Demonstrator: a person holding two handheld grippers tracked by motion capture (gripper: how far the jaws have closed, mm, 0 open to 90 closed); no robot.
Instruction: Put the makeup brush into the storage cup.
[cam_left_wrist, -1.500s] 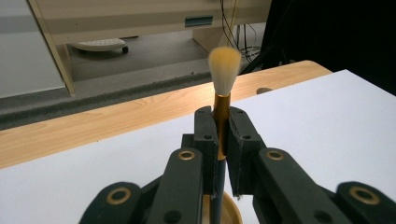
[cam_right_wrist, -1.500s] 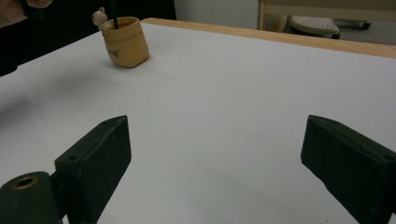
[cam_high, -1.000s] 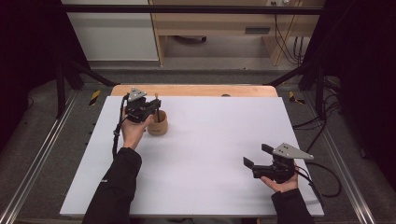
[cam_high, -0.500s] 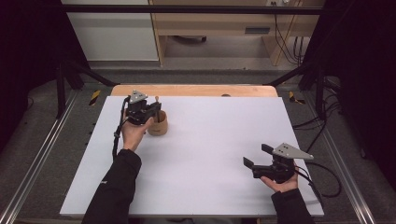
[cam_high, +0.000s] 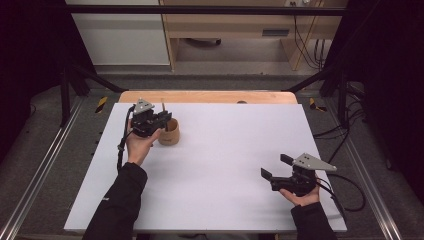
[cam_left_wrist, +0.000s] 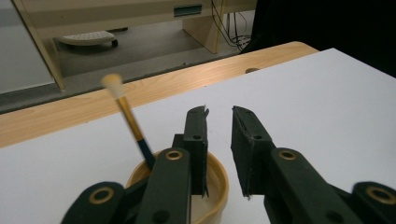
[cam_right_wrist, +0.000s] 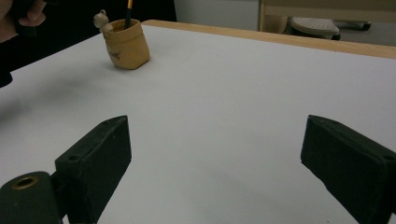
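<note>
1. High view: the left tool (cam_high: 159, 119) hangs just over the tan pot (cam_high: 170, 133) near the far left of the white desk (cam_high: 225, 150), likely so its jaws can work at the rim. The right tool (cam_high: 276, 169) rests near the front right, well apart, jaws spread wide and empty.
2. Left gripper view: jaws slightly parted, gripping nothing; one sits over the pot's rim, beside the brush (cam_left_wrist: 127, 116) leaning in the pot.
3. Right gripper view: jaws released wide over bare desk; the pot stands far off.

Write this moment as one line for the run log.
left gripper: open, over pot | brush: in pot, leaning | right gripper: open, apart, near edge
</note>
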